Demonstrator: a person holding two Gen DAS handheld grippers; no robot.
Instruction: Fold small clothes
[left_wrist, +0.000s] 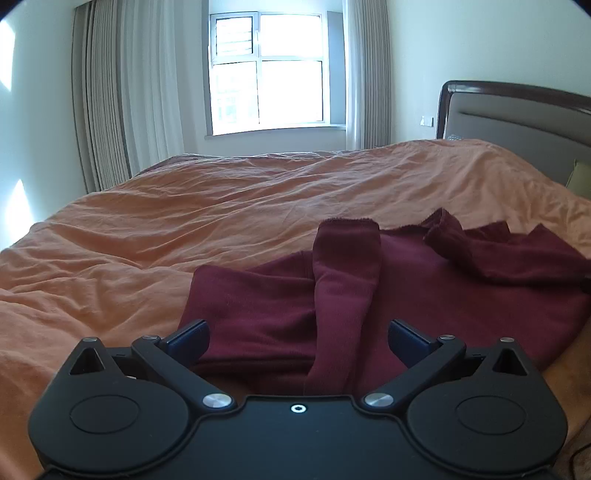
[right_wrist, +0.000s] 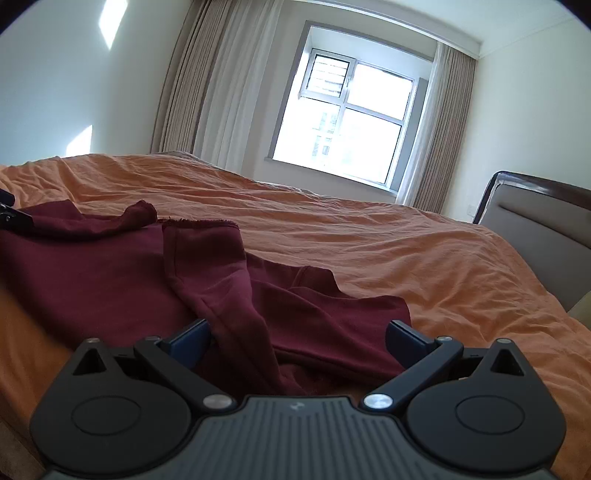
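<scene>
We record a home bedroom: a wide bed under a rumpled orange cover fills the foreground; at 2 o'clock in the left wrist view its padded headboard with a dark wooden rim; at 12 o'clock a bright window with pleated floor-length curtains at 10 o'clock; pale plain walls; a wall switch beside the headboard

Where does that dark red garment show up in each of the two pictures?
Left wrist view: the dark red garment lies low and right of centre on the orange bedspread.
Right wrist view: the garment lies low and left of centre.
Shared landmark: the bright window beyond the bed.
</scene>
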